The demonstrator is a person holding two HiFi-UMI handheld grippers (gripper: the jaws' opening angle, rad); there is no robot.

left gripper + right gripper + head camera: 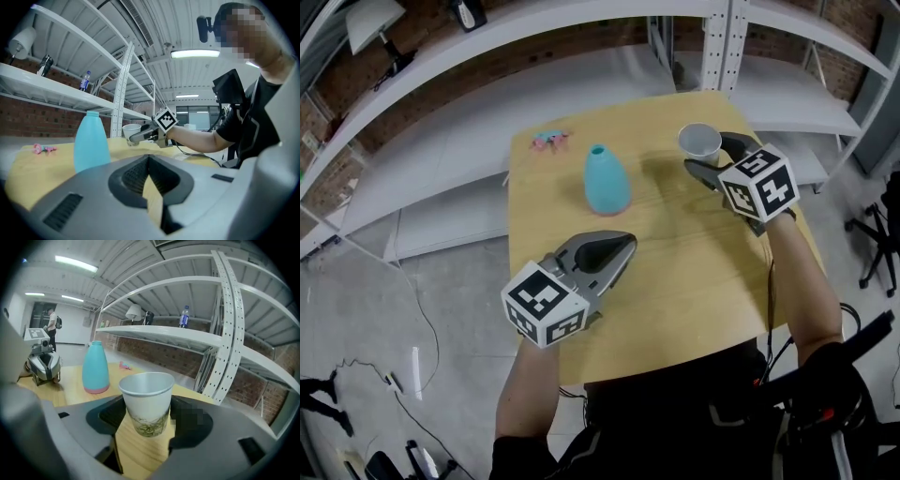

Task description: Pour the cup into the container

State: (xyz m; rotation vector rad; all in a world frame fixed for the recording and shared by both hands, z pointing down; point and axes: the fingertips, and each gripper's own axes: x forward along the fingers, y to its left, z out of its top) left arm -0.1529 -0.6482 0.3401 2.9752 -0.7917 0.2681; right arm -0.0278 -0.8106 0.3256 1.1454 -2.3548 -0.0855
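Observation:
A white paper cup with a green leaf print stands upright between the jaws of my right gripper at the far right of the wooden table. In the right gripper view the cup fills the gap and both pads press its sides. A light blue bottle-shaped container with a narrow open neck stands mid-table, left of the cup. My left gripper hovers nearer the front, shut and empty, pointing toward the container.
A small pink object lies at the table's far left corner. White metal shelving runs behind the table, with a bottle on one shelf. The floor drops away on the left.

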